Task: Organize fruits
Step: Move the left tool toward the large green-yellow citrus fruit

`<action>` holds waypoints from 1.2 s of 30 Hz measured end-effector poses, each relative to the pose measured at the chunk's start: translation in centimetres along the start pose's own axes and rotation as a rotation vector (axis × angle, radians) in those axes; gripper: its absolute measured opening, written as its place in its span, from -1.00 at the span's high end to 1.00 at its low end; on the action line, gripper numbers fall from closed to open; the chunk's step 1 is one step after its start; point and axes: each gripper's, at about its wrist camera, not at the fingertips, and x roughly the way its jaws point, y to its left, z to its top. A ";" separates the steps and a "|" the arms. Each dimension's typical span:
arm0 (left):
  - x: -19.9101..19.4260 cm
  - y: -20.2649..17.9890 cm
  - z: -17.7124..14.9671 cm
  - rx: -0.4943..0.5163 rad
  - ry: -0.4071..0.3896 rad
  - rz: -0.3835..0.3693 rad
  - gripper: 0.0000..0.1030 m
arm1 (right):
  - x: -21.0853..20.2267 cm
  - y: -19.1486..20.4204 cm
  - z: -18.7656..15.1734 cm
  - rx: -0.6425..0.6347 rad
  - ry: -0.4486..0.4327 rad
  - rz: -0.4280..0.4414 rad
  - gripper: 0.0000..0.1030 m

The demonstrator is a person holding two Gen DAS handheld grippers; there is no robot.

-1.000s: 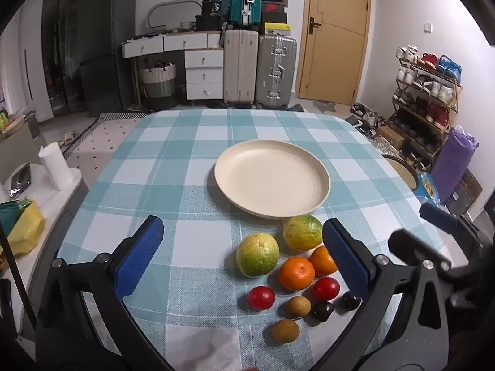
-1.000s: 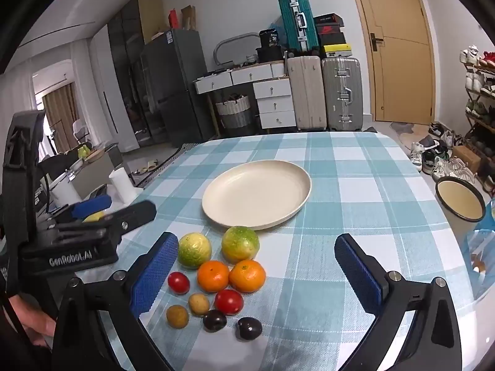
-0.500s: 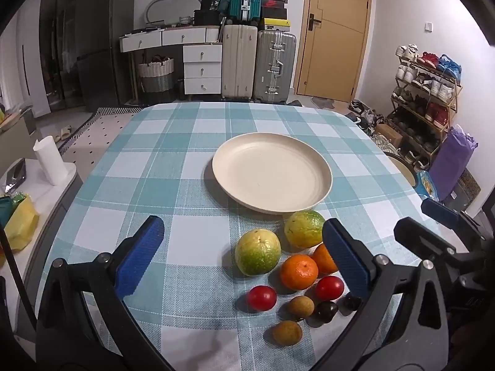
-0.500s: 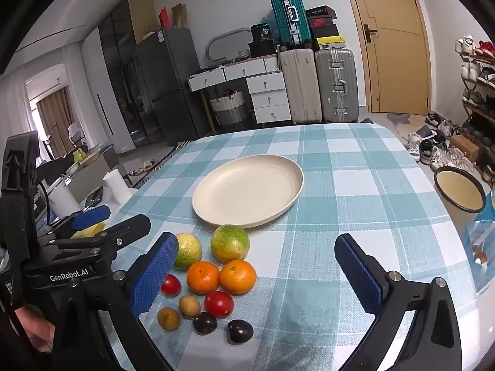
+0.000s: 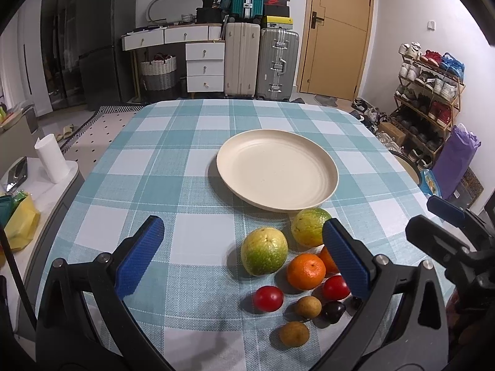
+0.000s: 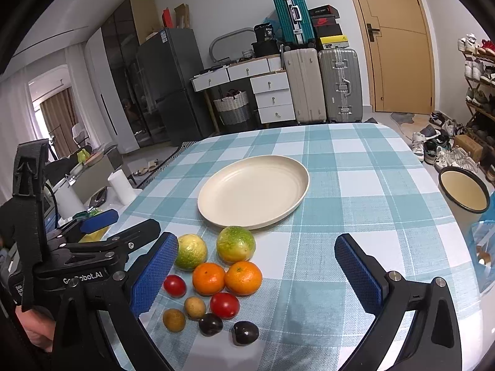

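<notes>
Fruit cluster (image 5: 297, 275) on the checked tablecloth (image 5: 173, 167), just short of the bare cream plate (image 5: 275, 173), nearer in both views than a second ago. Left gripper (image 5: 244, 256) and right gripper (image 6: 256, 269) spread wide, gripping nothing. Approach only; sorting likely yet to start.

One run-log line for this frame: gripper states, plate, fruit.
left gripper: open, holding nothing | right gripper: open, holding nothing | plate: no fruit on it | fruit cluster: on tablecloth, beside plate

Lived-in home, suitcases (image 5: 261, 58), shoe rack (image 5: 428, 92), fridge (image 6: 168, 86), checked dining table (image 5: 185, 167)
</notes>
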 end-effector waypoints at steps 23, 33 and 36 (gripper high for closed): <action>0.4 0.4 -0.3 -0.010 0.004 0.010 -0.99 | 0.0 0.3 0.0 0.004 -0.008 0.022 -1.00; 0.5 0.4 -0.7 -0.015 0.019 0.007 -0.99 | 0.0 0.1 -0.1 0.014 -0.003 0.024 -1.00; 0.5 0.4 -0.7 -0.016 0.021 0.007 -0.99 | -0.1 0.2 -0.1 0.016 -0.002 0.029 -1.00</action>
